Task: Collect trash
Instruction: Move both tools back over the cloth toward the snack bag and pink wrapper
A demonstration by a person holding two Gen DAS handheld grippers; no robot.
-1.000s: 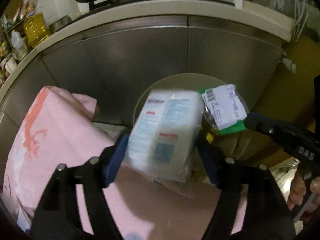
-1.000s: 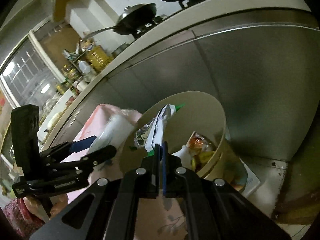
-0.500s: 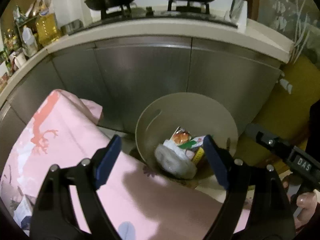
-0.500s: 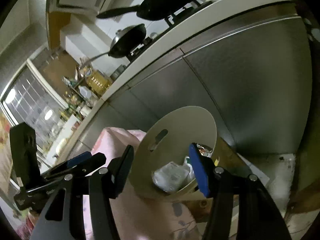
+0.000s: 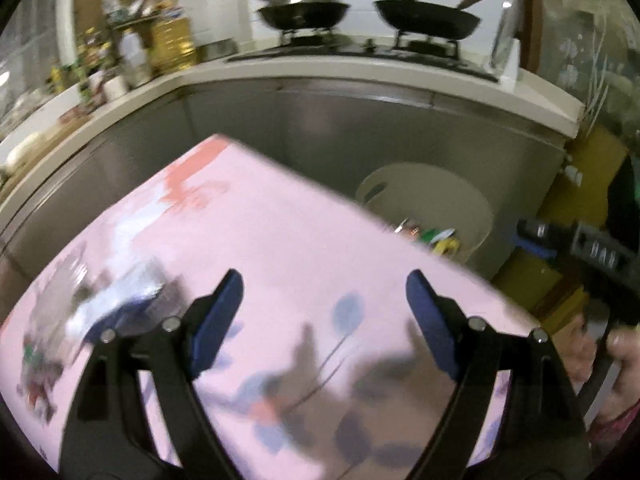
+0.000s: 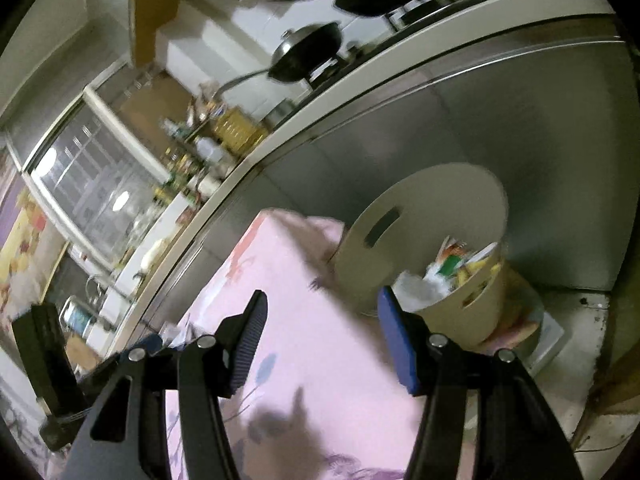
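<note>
A beige round bin (image 5: 460, 196) (image 6: 440, 208) stands on the floor past the far edge of the pink-clothed table (image 5: 280, 248) (image 6: 288, 320), with wrappers and a white packet (image 6: 416, 284) inside. My left gripper (image 5: 324, 300) hangs open over the cloth with nothing between its blue pads. My right gripper (image 6: 320, 332) is open too and empty, its right pad (image 6: 394, 332) in line with the bin. Blurred clear wrappers and a foil packet (image 5: 120, 300) lie on the cloth at the left in the left wrist view.
Steel cabinet fronts (image 5: 360, 132) run behind the bin under a counter carrying a wok (image 5: 302, 10) and a frying pan (image 5: 428, 20). Bottles and jars (image 5: 132, 52) crowd the counter at the left. A person's hand (image 5: 624, 352) grips the right tool's handle.
Both grippers let go of their trash, the white packet and the labelled wrapper, which now lies in the bin. Both have pulled back over the table, the left swinging towards the left.
</note>
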